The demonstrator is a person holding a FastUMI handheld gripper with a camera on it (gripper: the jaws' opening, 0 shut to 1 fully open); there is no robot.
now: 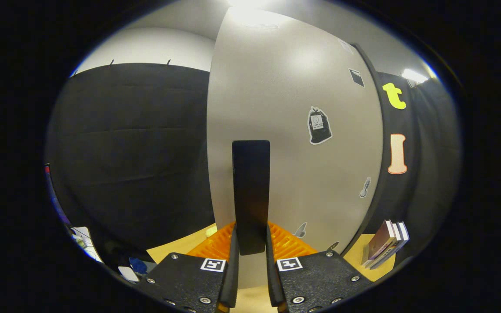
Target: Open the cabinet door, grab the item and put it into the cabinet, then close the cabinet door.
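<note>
A light grey cabinet door (294,87) with several stickers stands upright right in front of me. Its tall black handle (251,182) runs vertically, and its lower end sits between my fingers. My gripper (251,237) is shut on that handle, one finger pressing each side. The door's left edge stands out against the black booth wall. A dark strip of the cabinet frame (381,174) borders the door on the right. I cannot tell how far the door is swung. A few books (385,243) lean together on the wooden table to the right of the cabinet.
The wooden table top (181,248) shows below the door on both sides of my fingers, with a small pale object (210,231) on it by the door's left edge. Loose white and blue items (133,267) lie low to the left.
</note>
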